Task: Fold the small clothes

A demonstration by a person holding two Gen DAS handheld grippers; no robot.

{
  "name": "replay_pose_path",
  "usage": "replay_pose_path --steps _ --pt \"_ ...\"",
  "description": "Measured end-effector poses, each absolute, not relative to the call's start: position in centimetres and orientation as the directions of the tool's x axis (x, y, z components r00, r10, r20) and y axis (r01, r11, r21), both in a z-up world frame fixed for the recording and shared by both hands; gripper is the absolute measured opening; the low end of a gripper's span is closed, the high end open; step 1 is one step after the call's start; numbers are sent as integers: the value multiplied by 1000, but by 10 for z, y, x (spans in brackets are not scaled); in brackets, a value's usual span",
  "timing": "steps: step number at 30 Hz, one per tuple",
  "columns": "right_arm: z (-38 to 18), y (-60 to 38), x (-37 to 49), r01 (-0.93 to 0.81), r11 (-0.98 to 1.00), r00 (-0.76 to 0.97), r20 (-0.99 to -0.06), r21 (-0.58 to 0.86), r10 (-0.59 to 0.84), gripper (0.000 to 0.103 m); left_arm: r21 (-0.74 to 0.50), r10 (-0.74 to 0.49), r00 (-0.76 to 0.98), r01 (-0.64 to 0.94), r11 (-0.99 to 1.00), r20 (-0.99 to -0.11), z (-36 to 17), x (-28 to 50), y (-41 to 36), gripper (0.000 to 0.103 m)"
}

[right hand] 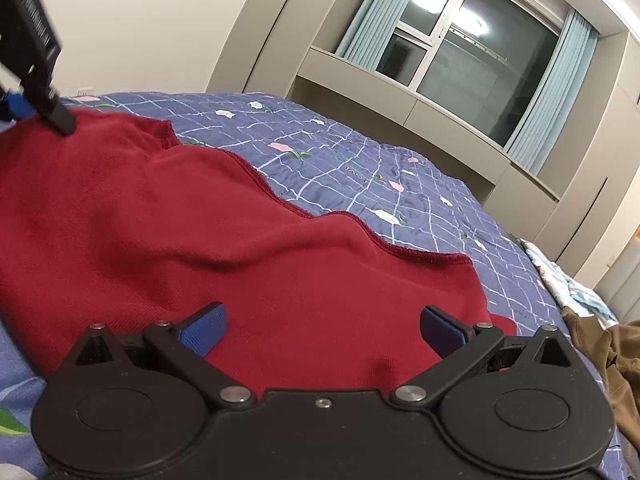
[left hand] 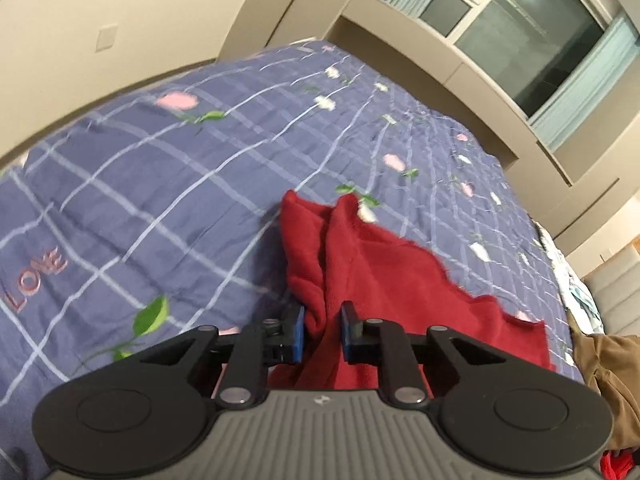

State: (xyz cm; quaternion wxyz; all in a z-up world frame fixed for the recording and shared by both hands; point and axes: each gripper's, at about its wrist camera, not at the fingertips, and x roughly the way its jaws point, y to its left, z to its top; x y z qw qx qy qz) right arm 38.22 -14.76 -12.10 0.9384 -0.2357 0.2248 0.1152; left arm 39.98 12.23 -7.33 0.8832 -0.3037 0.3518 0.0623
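Covering the bed is a blue checked quilt (left hand: 168,184) with pink flowers, green leaves and a "LOVE" patch (left hand: 34,282) at far left. Plain beige wall behind, with a wall switch plate (left hand: 107,37). Red garment (right hand: 168,224) lies spread on the quilt, stitched hem wavy along its far edge. Left gripper (left hand: 322,330) clamped on a bunched fold of it, cloth pinched between the blue pads. Right gripper (right hand: 322,330) jaws wide apart, low over the garment, nothing gripped. Built-in beige cabinets, then window (right hand: 472,52) with pale blue curtains (right hand: 548,92), ceiling light reflected in the glass. Brown clothing (right hand: 608,356) heaped at the right edge
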Motion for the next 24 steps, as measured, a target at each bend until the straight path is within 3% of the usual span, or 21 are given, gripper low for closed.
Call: replay_pose_path --steps 14,24 --pt "-94 -222 347 -273 915 895 -427 -298 128 102 -389 -231 802 -2 921 -551 23 424 2 16" --pt "-94 -296 306 -206 925 897 -439 -320 48 102 -331 -331 745 156 931 -579 21 447 -120 15"
